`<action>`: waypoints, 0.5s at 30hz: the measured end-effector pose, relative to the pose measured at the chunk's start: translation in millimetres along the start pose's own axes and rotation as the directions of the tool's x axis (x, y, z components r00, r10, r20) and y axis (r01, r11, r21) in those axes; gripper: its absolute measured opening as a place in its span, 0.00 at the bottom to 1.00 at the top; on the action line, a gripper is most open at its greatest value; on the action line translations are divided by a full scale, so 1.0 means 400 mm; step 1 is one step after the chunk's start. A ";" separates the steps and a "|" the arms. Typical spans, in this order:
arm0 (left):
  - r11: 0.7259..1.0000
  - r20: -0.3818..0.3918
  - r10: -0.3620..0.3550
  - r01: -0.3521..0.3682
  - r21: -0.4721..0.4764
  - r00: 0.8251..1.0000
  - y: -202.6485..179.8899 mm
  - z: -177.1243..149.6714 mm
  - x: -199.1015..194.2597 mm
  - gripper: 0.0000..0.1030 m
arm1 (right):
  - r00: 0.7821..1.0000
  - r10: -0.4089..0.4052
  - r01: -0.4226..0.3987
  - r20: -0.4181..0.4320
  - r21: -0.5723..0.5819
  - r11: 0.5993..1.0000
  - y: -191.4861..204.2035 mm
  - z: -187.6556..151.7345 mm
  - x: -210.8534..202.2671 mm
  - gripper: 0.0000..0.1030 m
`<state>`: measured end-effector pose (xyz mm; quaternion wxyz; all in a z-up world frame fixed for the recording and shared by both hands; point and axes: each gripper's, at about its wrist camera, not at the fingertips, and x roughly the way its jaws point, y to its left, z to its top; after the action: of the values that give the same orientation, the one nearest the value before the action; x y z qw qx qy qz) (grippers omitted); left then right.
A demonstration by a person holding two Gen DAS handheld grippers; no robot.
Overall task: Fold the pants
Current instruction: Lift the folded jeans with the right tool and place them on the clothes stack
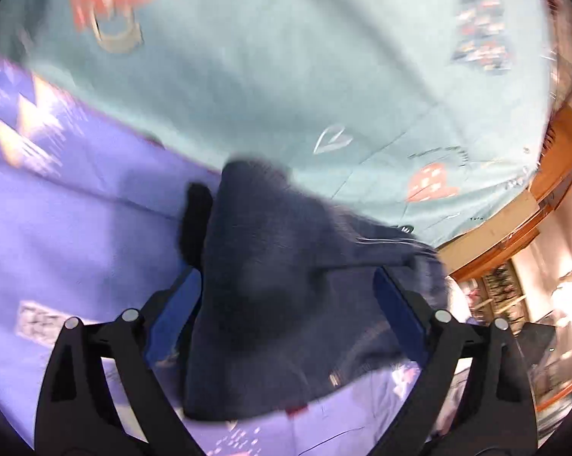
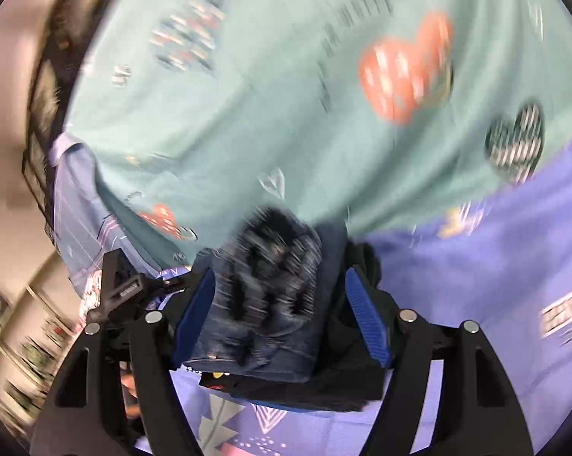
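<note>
Pants (image 1: 286,285) are lying between both wide-open tongs, left gripper (image 1: 286,292) and right gripper (image 2: 282,315), nothing squeezing them. Bedsheet (image 1: 286,57) writing is looking too blurry to read.

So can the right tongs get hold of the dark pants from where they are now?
Probably yes. The folded dark pants already lie between the blue pads of the open right tongs, with nothing blocking them, though motion blur hides the exact gap.
</note>
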<state>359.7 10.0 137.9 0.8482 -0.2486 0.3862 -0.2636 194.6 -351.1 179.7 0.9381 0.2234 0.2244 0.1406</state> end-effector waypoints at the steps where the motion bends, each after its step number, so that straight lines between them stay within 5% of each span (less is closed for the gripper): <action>1: 0.999 0.036 0.008 -0.009 0.037 0.999 -0.028 -0.026 -0.063 0.98 | 1.000 -0.003 0.004 0.014 -0.006 1.000 0.023 -0.006 -0.066 0.78; 5: 0.937 0.134 0.192 -0.222 0.269 0.972 -0.147 -0.237 -0.254 0.98 | 0.993 -0.108 0.113 0.041 -0.132 0.985 0.099 -0.121 -0.246 0.99; 8: 0.873 0.176 0.257 -0.306 0.379 0.950 -0.175 -0.501 -0.328 0.98 | 0.987 -0.156 0.162 0.045 -0.272 0.948 0.134 -0.305 -0.356 0.99; 12: 0.870 0.179 0.256 -0.307 0.387 0.950 -0.164 -0.784 -0.366 0.98 | 0.987 -0.151 0.137 -0.045 -0.237 0.962 0.096 -0.553 -0.406 0.99; 15: 0.867 0.289 0.286 -0.376 0.328 0.913 -0.122 -0.884 -0.407 0.98 | 0.977 -0.214 0.213 0.015 -0.204 0.956 0.068 -0.659 -0.437 0.99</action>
<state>-22.3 0.9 49.4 0.9517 -0.0396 0.2641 -0.1517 -87.8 -297.5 44.6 0.9649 0.0999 0.2351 0.0615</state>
